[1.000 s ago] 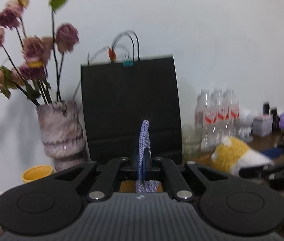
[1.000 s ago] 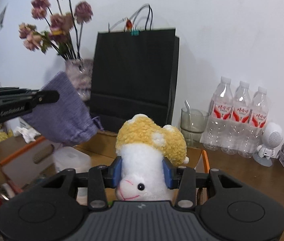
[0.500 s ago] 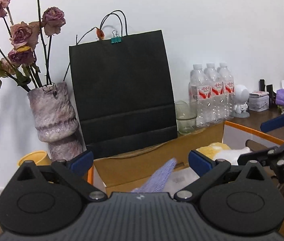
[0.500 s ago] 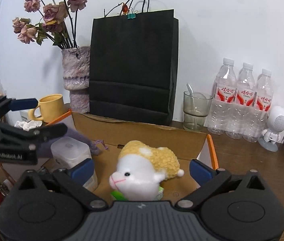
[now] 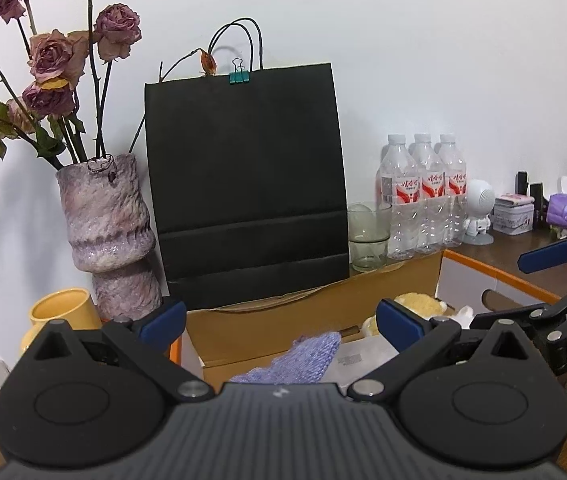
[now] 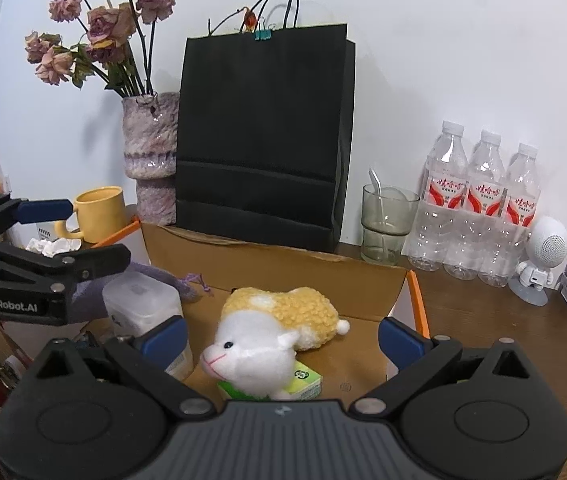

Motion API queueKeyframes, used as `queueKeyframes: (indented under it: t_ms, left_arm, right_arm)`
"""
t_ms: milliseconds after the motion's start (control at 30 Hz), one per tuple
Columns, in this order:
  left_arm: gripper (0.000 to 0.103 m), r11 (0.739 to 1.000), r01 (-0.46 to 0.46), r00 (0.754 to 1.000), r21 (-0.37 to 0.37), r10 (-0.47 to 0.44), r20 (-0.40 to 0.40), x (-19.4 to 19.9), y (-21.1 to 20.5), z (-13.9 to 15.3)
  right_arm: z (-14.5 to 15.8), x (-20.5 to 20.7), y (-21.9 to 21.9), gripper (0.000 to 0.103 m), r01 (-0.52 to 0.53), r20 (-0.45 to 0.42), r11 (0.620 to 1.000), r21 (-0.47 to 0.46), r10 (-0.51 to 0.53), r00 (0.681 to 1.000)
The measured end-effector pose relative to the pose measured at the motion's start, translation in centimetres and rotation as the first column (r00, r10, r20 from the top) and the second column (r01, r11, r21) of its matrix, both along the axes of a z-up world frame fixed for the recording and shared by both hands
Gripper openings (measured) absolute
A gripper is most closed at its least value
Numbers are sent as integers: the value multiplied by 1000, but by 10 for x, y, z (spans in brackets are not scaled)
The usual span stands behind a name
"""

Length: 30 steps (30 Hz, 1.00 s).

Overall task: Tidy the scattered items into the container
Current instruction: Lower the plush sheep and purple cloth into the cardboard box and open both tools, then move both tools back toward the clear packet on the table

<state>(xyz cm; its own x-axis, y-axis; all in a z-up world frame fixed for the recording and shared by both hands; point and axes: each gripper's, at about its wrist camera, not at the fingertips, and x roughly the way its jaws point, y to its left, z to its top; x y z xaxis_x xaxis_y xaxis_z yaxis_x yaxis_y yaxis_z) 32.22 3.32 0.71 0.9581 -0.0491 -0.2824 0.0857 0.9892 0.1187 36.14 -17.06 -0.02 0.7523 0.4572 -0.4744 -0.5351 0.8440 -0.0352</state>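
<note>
Brown wooden table (image 6: 503, 332) against a white wall (image 6: 443, 40); both tools, left (image 5: 279, 326) and right (image 6: 281, 340), released.

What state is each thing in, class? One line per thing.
Left gripper: open, holds nothing.
Right gripper: open, holds nothing.
Box: open-topped.
Plush: lying in box, on a green carton.
Purple pouch: lying in box.
Glass: upright, spoon inside.
Bottles: upright, capped.
</note>
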Motion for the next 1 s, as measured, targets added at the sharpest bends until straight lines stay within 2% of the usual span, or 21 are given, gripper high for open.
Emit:
queueKeyframes:
  t_ms: [267,467,667,767,900,1000]
  left_arm:
    - [103,997,36,998,-66,-32,63,-40,1,23]
    - [103,994,55,996,-95,-48,73,-82,8,17]
    - [103,994,41,999,-99,-42,-15,-118,13,-6]
    - [103,994,24,996,-110,-33,-79,-131,12,-17]
    - [103,988,-24,985,-151,-3,-172,-143,9,-32]
    - [103,985,-89,967,-145,50,-250,-147,4,-43]
  right_arm:
    - [17,-22,-18,103,19,17,999,30,-20,1000]
    - [19,-59,-43,103,50,48,999,22,-51,998]
    - [2,-99,-59,103,81,48,997,-8,-81,996]
    - [-11,-118,-63,103,88,16,996,-22,-88,996]
    - [-28,-140,-67,103,100,-46,995,-24,-101,994]
    - [-44,-146,-66,101,140,-87,989,-50,-144,986]
